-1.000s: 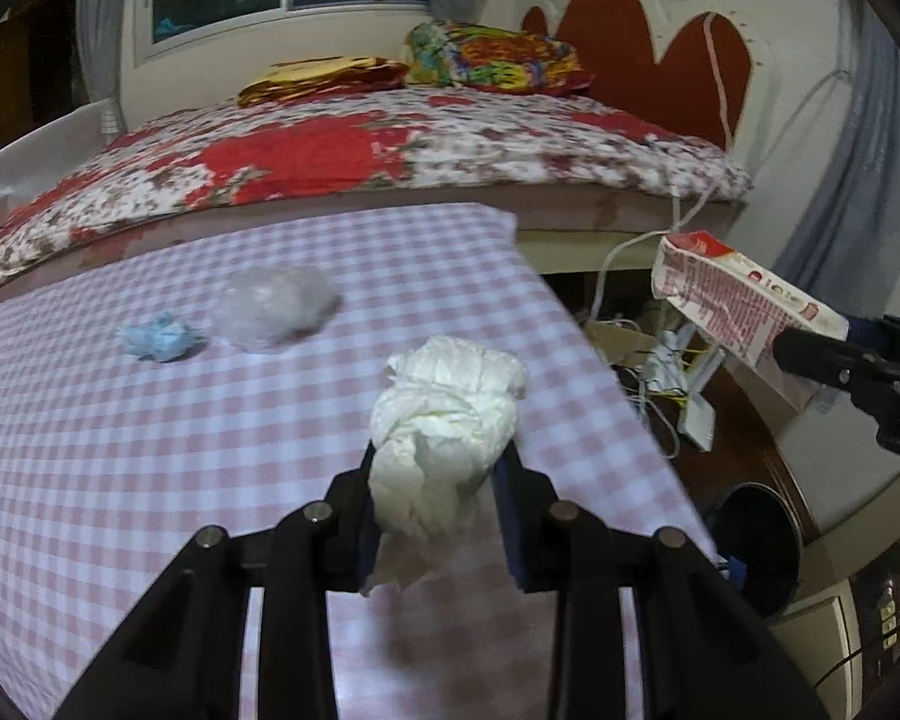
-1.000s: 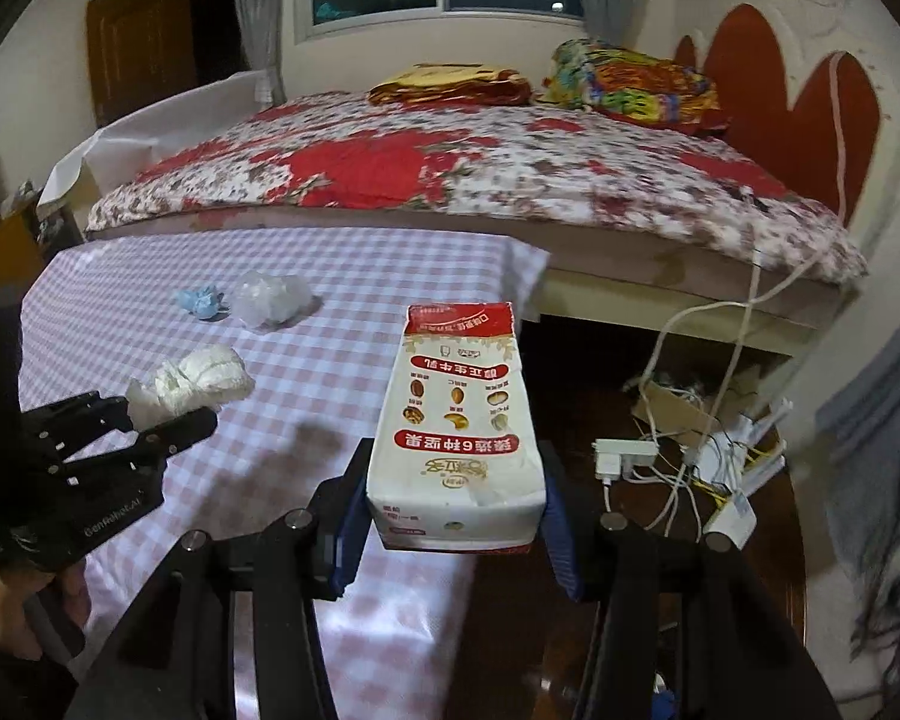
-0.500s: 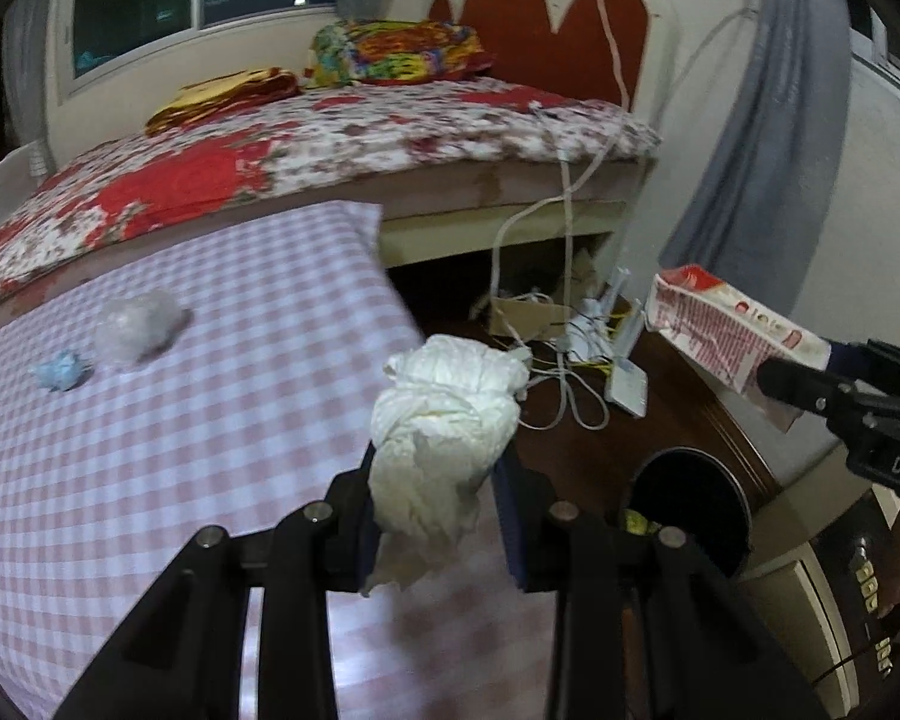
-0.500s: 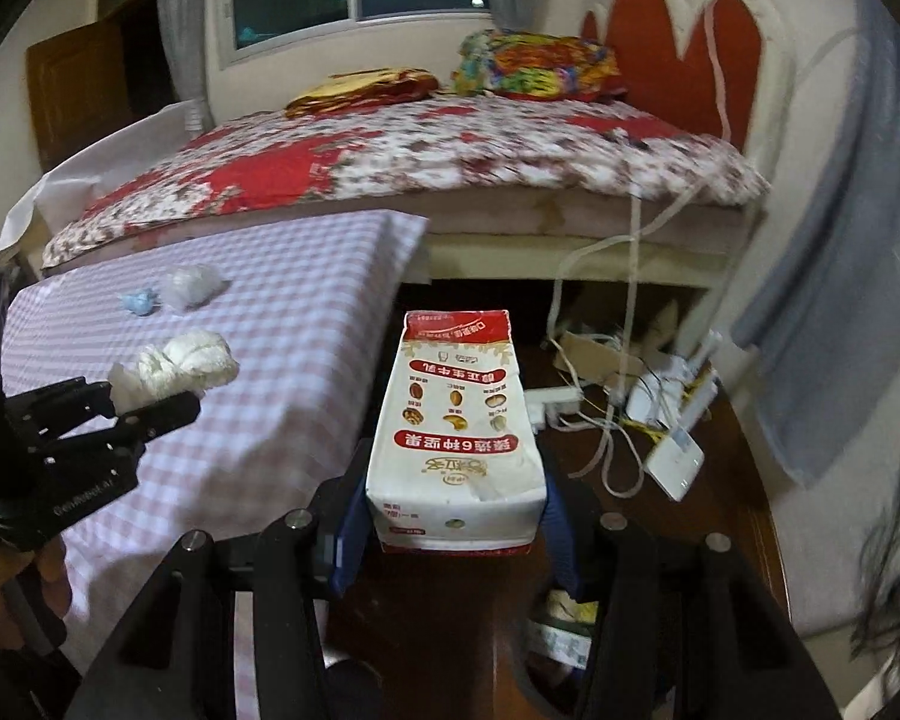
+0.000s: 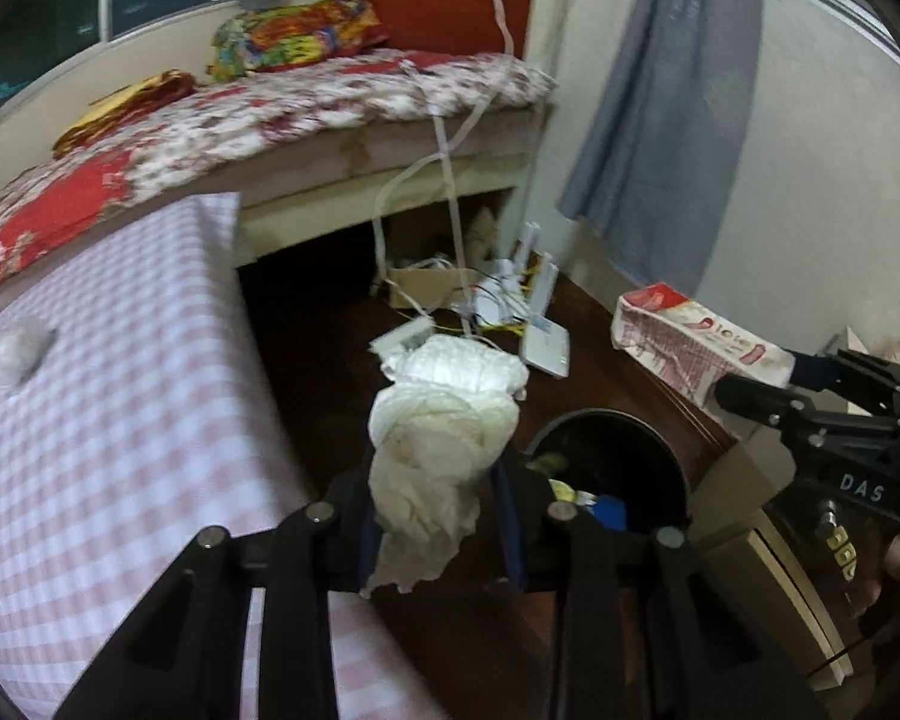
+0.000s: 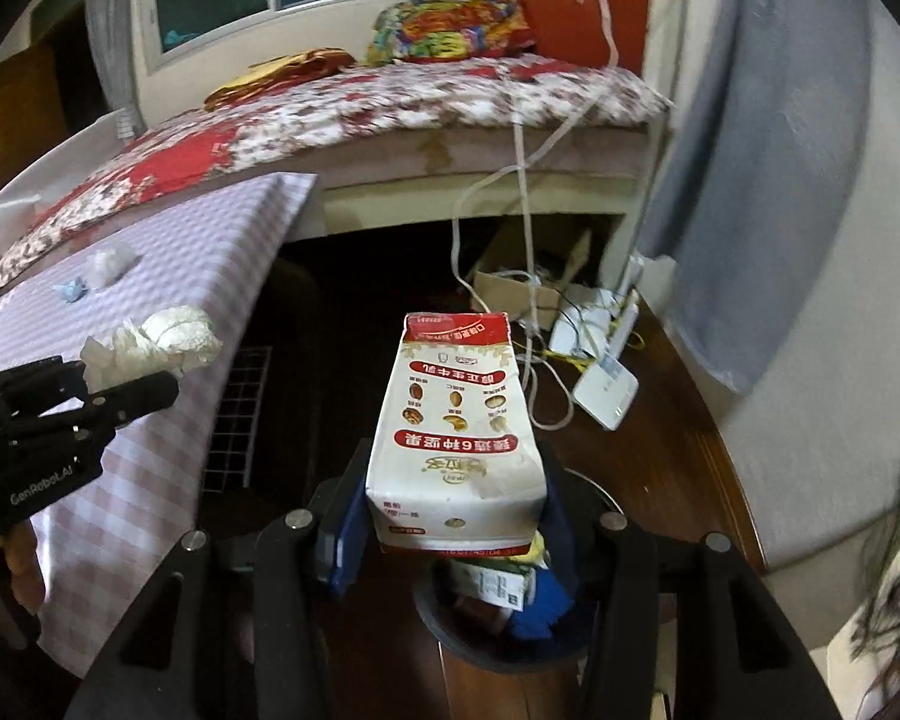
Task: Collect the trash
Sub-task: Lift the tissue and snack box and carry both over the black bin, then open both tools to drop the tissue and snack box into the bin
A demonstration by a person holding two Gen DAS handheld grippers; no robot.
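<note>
My left gripper (image 5: 438, 516) is shut on a crumpled white tissue wad (image 5: 444, 420), held past the table's right edge, just left of a black trash bin (image 5: 612, 462) on the floor. My right gripper (image 6: 450, 516) is shut on a red and white milk carton (image 6: 456, 420), held upside down right above the bin (image 6: 510, 624), which holds other trash. The carton also shows in the left wrist view (image 5: 690, 348), and the tissue shows in the right wrist view (image 6: 156, 342). A clear plastic wad (image 6: 111, 264) and a blue scrap (image 6: 69, 291) lie on the checked table (image 6: 168, 420).
A bed with a red floral cover (image 6: 360, 114) stands behind the table. Cables, a power strip and a white router (image 6: 606, 390) lie on the dark wood floor beyond the bin. A grey curtain (image 6: 750, 150) hangs at the right wall.
Both grippers have swung right, off the table and toward the floor bin. The tissue and the carton stay gripped. The bin now sits close below both.
</note>
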